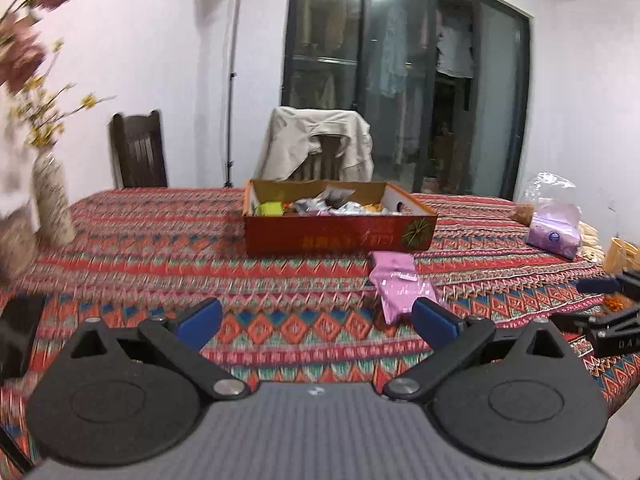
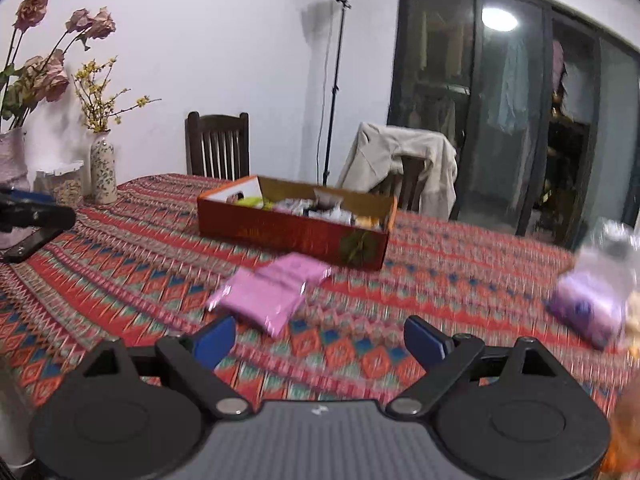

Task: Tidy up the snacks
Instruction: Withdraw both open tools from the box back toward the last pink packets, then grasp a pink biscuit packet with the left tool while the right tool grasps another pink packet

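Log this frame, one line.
left gripper: open, empty | right gripper: open, empty | pink packets: on tablecloth, before red box | box: holds snacks

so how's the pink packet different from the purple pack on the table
The pink packet lies flat on the tablecloth, just in front of the red box; the purple pack sits far off near the right edge of the table. The pink packet looks thin and limp, while the purple pack looks bulkier and blockier. The purple pack carries a dark round label; the pink packet shows none. Both lie outside the box, untouched.
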A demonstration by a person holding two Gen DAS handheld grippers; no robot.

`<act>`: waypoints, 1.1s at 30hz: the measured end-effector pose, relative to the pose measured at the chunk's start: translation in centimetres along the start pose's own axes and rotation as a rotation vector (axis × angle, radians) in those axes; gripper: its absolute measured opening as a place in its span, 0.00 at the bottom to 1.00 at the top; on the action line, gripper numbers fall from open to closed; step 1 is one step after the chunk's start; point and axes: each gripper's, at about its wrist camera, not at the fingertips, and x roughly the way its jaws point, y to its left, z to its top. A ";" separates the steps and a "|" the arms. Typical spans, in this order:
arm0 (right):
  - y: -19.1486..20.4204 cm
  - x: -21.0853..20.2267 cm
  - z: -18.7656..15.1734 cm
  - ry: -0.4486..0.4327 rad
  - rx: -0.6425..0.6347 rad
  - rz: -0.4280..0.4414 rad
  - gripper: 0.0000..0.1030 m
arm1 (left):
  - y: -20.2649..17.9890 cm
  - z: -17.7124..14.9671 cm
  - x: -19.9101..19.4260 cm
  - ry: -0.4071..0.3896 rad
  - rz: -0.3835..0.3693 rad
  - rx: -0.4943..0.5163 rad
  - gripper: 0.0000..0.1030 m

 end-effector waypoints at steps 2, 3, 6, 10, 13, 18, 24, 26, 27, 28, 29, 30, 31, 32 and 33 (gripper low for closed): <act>0.0 -0.4 -1.2 0.021 0.011 -0.011 0.89 | -0.1 -0.7 -0.4 0.023 0.005 -0.026 1.00; 0.0 -0.6 -1.8 0.030 0.013 -0.020 0.89 | -0.2 -1.2 -0.4 0.040 0.000 -0.038 1.00; 0.2 -1.2 -2.7 0.038 0.016 -0.027 0.89 | -0.3 -1.7 -0.8 0.067 -0.003 -0.045 1.00; 0.2 -2.1 -3.3 0.027 0.023 -0.018 0.89 | -0.8 -2.0 -1.2 0.066 -0.001 -0.034 1.00; 0.1 -2.2 -3.2 0.021 0.028 -0.017 0.89 | -1.2 -1.9 -1.1 0.066 -0.010 -0.025 1.00; -0.1 -1.7 -3.3 0.030 0.033 -0.016 0.89 | -2.4 -1.8 0.6 0.091 -0.036 -0.007 1.00; -1.0 -0.1 -3.4 0.047 0.055 -0.024 0.89 | -6.4 -0.5 7.4 0.163 -0.100 0.015 1.00; -1.3 0.3 -3.5 0.051 0.057 -0.028 0.89 | -8.1 -0.2 10.1 0.164 -0.095 0.040 1.00; -1.4 0.5 -3.5 0.051 0.057 -0.029 0.89 | -8.9 0.0 11.6 0.163 -0.097 0.051 1.00; -1.6 0.6 -3.6 0.052 0.059 -0.028 0.89 | -9.5 0.2 12.9 0.165 -0.106 0.059 1.00; -1.9 0.7 -3.7 0.054 0.065 -0.029 0.89 | -10.0 0.4 14.3 0.172 -0.114 0.066 1.00; -2.2 0.8 -3.7 0.057 0.072 -0.035 0.88 | -10.5 0.5 15.7 0.186 -0.112 0.072 1.00; -2.6 1.0 -3.8 0.060 0.077 -0.042 0.88 | -11.0 0.6 17.3 0.201 -0.107 0.081 1.00; -2.9 1.1 -3.9 0.064 0.083 -0.050 0.89 | -11.4 0.7 18.3 0.210 -0.097 0.089 1.00; -3.3 1.3 -4.0 0.067 0.092 -0.059 0.89 | -11.7 0.7 19.6 0.223 -0.079 0.097 1.00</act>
